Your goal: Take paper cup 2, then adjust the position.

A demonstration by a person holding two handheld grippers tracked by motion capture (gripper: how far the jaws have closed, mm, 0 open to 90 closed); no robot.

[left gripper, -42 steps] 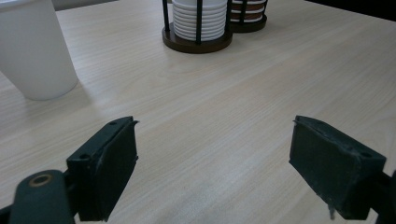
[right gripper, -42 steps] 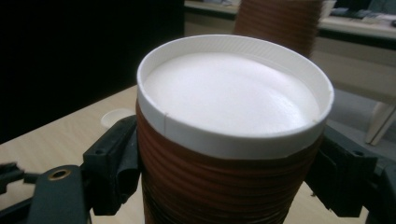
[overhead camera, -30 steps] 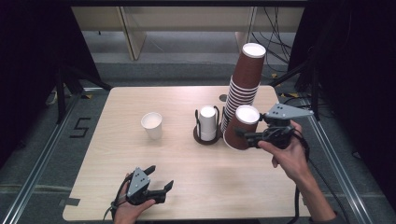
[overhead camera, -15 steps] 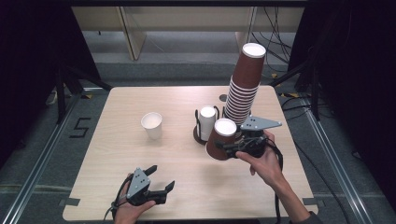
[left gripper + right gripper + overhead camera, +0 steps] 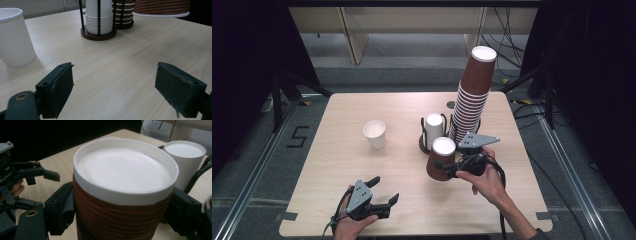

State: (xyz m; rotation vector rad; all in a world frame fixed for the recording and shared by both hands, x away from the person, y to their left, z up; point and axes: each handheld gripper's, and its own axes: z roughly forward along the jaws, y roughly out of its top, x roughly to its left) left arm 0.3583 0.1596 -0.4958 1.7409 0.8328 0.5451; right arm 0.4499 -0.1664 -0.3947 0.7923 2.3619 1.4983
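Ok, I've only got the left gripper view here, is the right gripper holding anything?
Observer: Yes, the right gripper is shut on a brown cup, bottom up.
Operator: Where's that cup on the table?
Observer: In the high view it's just on the near side of the white stack.
Operator: And how tall is the brown stack?
Observer: The brown stack rises far above the white one.

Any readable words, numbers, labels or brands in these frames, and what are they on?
"5": a dark mark on the floor, left of the table, high view.
Cups, holder and both grippers: no print that can be read.
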